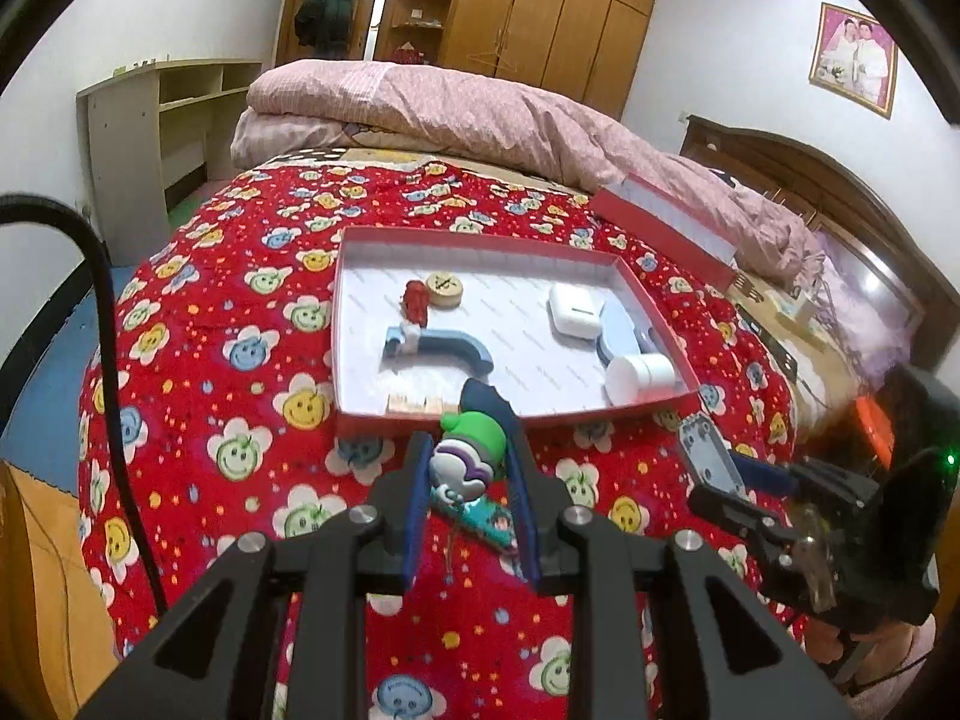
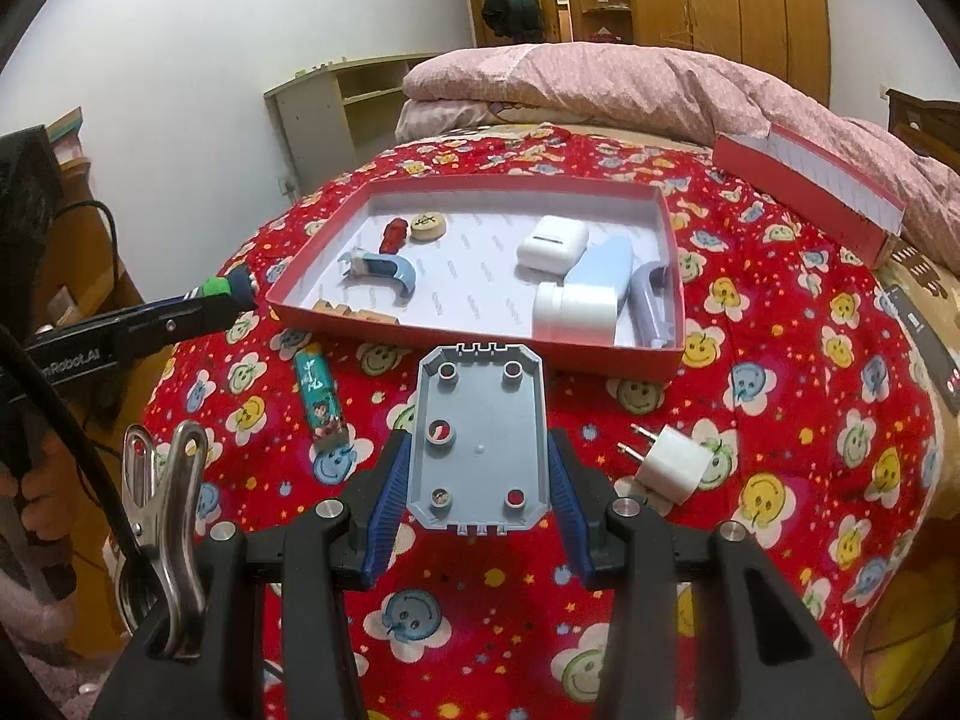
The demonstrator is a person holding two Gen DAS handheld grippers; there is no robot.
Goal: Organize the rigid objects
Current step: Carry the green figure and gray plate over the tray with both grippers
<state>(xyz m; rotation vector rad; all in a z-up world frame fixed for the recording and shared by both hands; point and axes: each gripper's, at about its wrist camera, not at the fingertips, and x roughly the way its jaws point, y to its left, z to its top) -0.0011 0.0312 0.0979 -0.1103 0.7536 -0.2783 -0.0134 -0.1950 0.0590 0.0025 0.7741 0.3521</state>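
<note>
My left gripper (image 1: 468, 441) is shut on a small toy figure (image 1: 471, 456) with a green hat and a purple and white body, held just short of the front wall of the red tray (image 1: 360, 420). From the right wrist view the same left gripper (image 2: 231, 295) comes in from the left with the figure (image 2: 225, 287) at its tip. A grey plastic plate (image 2: 480, 438) with round holes sits level between the blue pads of my right gripper (image 2: 480, 447), which is shut on it. The left wrist view shows the right gripper (image 1: 735, 480) and plate (image 1: 702, 447) to the right.
The tray (image 2: 474, 336) holds a red toy, a wooden disc, a white case, a white jar, blue curved pieces and wooden blocks. A teal lighter (image 2: 318, 396) and a white plug adapter (image 2: 672, 462) lie on the red bedspread. The tray's lid (image 2: 804, 180) leans on the pink quilt.
</note>
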